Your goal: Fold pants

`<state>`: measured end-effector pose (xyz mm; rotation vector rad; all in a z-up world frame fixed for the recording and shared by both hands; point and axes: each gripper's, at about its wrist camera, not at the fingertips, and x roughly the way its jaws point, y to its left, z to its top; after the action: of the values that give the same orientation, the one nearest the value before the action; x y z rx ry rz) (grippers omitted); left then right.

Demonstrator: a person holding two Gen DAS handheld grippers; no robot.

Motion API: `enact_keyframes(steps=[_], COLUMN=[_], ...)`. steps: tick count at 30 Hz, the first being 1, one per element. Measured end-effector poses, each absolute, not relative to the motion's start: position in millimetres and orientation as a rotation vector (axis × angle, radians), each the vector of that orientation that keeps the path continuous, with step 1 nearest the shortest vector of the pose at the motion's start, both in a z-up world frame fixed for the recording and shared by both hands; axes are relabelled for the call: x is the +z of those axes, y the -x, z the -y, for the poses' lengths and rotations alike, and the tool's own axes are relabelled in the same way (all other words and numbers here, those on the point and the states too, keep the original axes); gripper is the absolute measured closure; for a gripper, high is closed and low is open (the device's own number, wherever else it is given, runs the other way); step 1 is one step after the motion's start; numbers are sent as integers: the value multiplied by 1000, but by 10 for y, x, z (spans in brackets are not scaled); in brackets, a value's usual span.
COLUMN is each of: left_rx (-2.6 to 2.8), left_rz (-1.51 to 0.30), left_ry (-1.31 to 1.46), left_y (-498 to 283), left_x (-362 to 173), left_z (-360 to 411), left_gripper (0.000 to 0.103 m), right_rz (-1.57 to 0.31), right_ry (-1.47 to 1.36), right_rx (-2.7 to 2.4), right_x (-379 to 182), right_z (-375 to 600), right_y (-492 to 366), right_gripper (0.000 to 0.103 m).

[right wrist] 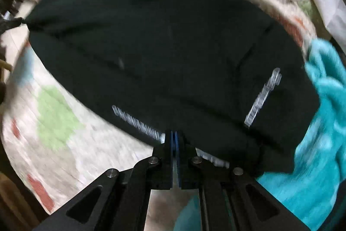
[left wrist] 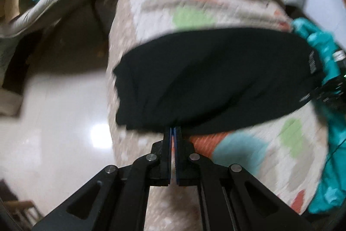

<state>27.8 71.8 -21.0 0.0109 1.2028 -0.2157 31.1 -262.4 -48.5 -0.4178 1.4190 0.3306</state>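
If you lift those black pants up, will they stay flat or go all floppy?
Probably floppy: the black pants sag and wrinkle between the left tongs and right tongs. They look light, hanging from two small pinches. They likely won't slide much on the patterned quilt.

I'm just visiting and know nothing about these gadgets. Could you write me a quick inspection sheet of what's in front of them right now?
Surface: a quilted patterned cover with green, orange and blue patches; pictures blurred.
Job's things: black pants with white lettering, spread over the cover.
Clutter: teal cloth bunched at the pants' right edge; more teal and patterned fabric at the far end.
Grippers: left gripper shut on the pants' near edge; right gripper shut on the near edge by the lettering.
Cables: nothing seen.
Surroundings: glossy pale floor to the left of the cover.
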Motion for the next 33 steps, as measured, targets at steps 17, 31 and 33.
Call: enact_keyframes(steps=[17, 31, 33], left_rx=[-144, -162, -157], left_rz=[-989, -1006, -1012], left_ry=[539, 618, 626], left_y=[-162, -245, -250], left_x=[-4, -82, -97], left_z=[-1505, -1506, -1515], left_gripper=[80, 80, 80], right_rz=[-1138, -1154, -1173], right_ry=[-325, -179, -200], right_rx=[22, -56, -30], right_x=[252, 51, 126], right_z=[3917, 3695, 3684], right_y=[-503, -592, -501], right_gripper=[35, 92, 93])
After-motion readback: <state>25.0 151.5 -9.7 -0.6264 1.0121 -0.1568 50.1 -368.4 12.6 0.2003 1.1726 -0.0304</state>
